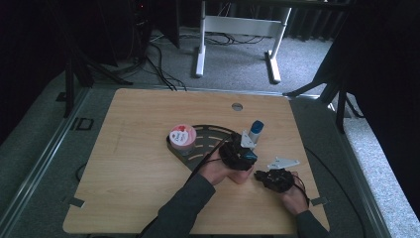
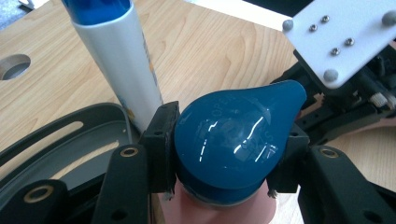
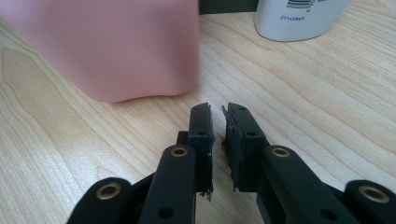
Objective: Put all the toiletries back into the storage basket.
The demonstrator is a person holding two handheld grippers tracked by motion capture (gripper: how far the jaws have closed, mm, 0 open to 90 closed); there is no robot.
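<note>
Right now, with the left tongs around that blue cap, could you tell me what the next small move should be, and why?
Probably twist or lift the blue cap with the left tongs. Their pads already clamp it on both sides, and the pink bottle stands upright on the table. The right tongs rest nearly closed and empty beside the bottle's base, so they could steady it first.

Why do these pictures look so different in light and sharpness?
High view: dim and soft, dark surroundings, the table brightest. Left gripper view: bright, with white glare streaks on the blue cap. Right gripper view: evenly lit, wood grain crisp, the pink bottle up close slightly blurred.
</note>
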